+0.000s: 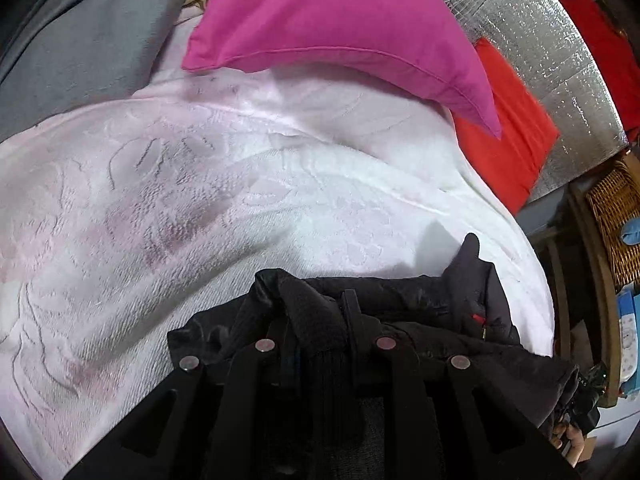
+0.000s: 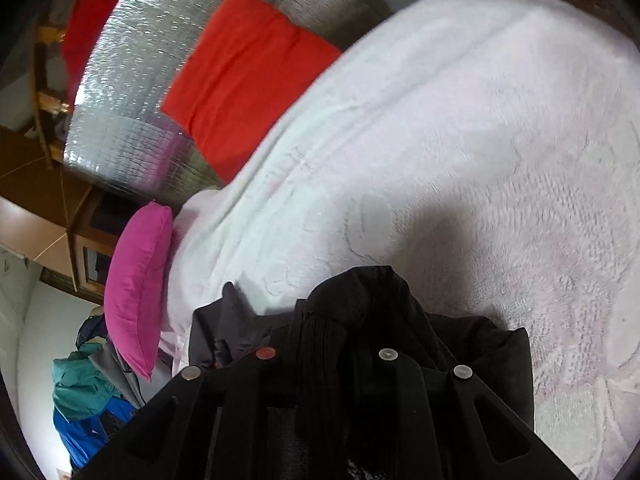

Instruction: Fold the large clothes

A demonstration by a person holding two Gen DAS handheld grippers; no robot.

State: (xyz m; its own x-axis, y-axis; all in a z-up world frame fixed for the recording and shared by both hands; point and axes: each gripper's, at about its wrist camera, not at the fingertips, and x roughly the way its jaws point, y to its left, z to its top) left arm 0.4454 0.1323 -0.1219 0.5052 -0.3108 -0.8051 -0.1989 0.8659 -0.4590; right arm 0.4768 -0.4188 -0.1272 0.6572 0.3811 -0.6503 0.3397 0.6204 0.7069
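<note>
A black padded jacket (image 1: 432, 300) hangs bunched in front of me over a white-pink textured blanket (image 1: 200, 200) on the bed. My left gripper (image 1: 316, 312) is shut on a ribbed black edge of the jacket, with folds spilling to the right. In the right wrist view my right gripper (image 2: 324, 320) is shut on another ribbed black part of the jacket (image 2: 360, 292), held above the blanket (image 2: 480, 160). The fingertips of both grippers are mostly buried in cloth.
A magenta pillow (image 1: 340, 28) and a red pillow (image 1: 508, 136) lie at the bed's head against a silver quilted panel (image 1: 540, 40). A grey cloth (image 1: 80, 40) lies left. A wicker basket (image 1: 616, 216) stands right. Teal and blue clothes (image 2: 88, 396) are piled beside the bed.
</note>
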